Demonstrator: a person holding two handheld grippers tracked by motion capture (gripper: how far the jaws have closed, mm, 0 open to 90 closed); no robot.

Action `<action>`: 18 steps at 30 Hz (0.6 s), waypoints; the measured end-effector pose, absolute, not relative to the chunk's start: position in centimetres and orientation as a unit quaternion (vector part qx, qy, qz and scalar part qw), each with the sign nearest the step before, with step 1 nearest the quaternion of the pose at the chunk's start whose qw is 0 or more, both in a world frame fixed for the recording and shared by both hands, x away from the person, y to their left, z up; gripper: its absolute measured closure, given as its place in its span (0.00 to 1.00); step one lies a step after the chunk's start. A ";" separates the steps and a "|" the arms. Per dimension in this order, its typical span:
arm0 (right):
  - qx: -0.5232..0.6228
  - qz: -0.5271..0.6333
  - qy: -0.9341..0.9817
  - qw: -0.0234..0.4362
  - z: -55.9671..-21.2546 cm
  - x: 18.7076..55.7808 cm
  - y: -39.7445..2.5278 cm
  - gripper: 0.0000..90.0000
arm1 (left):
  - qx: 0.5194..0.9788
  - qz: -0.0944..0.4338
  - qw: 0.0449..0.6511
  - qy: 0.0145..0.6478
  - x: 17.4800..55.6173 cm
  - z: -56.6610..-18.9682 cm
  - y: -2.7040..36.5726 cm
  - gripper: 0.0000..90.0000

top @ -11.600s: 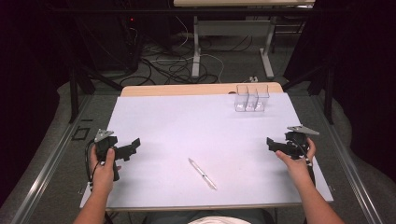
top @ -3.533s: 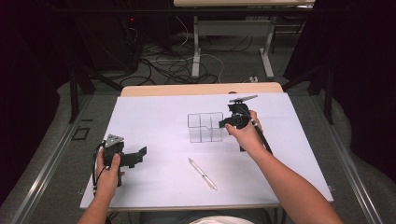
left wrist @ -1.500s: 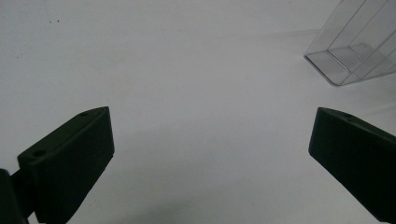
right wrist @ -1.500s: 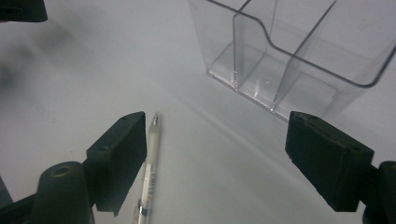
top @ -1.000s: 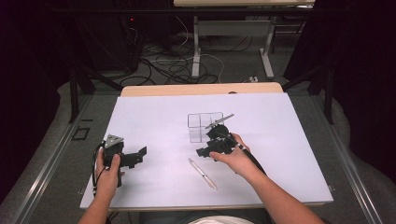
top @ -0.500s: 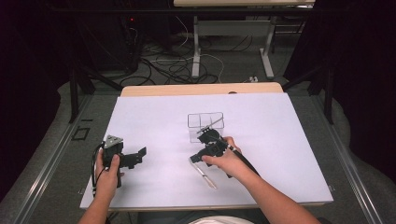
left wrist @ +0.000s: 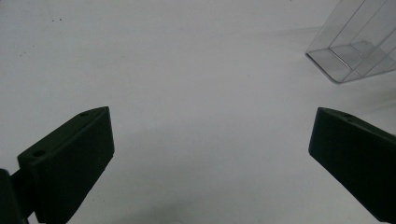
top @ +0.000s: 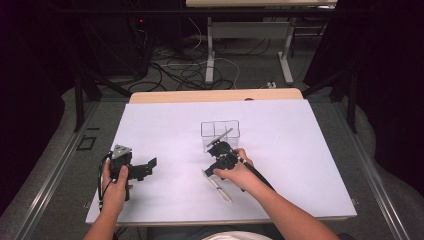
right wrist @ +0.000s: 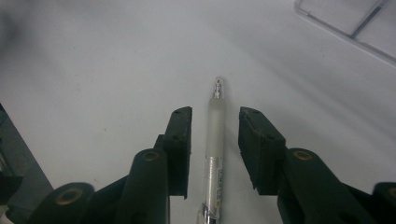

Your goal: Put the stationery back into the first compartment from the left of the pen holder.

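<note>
My right gripper (right wrist: 214, 123) is down over the pen (right wrist: 214, 140), its two black jaws standing apart with the pen lying lengthwise in the gap between them; a sliver of white sheet shows on each side of the barrel, so the pads have not closed on it. The pen's metal tip points away from me, just past the jaw ends, toward the clear box (right wrist: 348, 21), whose edge sits beyond the tip and off to one side. From the high view, the pen (top: 219, 184) lies flat on the white sheet (top: 310, 150), on my side of the clear box (top: 220, 132) and near it, with my right gripper (top: 220, 159) sitting over the end of the pen that lies closer to the box. My left gripper (top: 145, 168) is held well apart from the box, off to its left and nearer to me; its jaws are spread wide with nothing between them, and the box's corner (left wrist: 357, 44) shows beyond them.
</note>
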State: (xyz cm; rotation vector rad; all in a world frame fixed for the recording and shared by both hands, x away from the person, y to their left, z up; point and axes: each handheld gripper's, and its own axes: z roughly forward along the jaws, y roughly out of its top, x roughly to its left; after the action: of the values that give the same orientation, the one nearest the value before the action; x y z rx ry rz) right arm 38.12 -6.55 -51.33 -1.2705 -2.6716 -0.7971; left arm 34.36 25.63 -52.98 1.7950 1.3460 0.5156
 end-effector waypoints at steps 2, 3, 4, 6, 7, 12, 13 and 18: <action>-0.417 -0.253 -0.872 0.050 -51.5 38.2 -6.3 0.77 | 0.711 0.206 0.409 0.534 34.3 -53.0 25.6 0.00; -0.420 -0.258 -0.868 0.055 -51.8 38.2 -6.3 0.77 | 0.711 0.206 0.409 0.533 34.3 -52.9 25.7 0.00; -0.427 -0.270 -0.861 0.056 -52.1 38.1 -6.1 0.78 | 0.711 0.206 0.410 0.533 34.3 -52.9 25.7 0.00; -0.424 -0.253 -0.868 0.054 -52.1 38.2 -6.0 0.78 | 0.710 0.206 0.410 0.534 34.3 -53.0 25.7 0.00; -0.427 -0.246 -0.869 0.054 -52.1 38.1 -5.9 0.78 | 0.711 0.207 0.410 0.533 34.4 -53.0 25.7 0.00; -0.430 -0.230 -0.872 0.048 -52.4 38.2 -5.7 0.78 | 0.712 0.206 0.409 0.533 34.3 -52.9 25.7 0.00; -0.429 -0.226 -0.873 0.047 -52.6 38.2 -5.7 0.78 | 0.712 0.206 0.409 0.533 34.3 -53.0 25.7 0.00; -0.433 -0.228 -0.871 0.045 -53.3 38.3 -5.6 0.79 | 0.711 0.204 0.409 0.535 34.4 -53.0 25.7 0.00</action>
State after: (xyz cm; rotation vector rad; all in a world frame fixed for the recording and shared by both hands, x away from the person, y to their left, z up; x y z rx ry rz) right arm 38.31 -5.56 -53.27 -1.3234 -2.6589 -0.6964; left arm 34.36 25.66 -52.99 1.7916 1.3468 0.5148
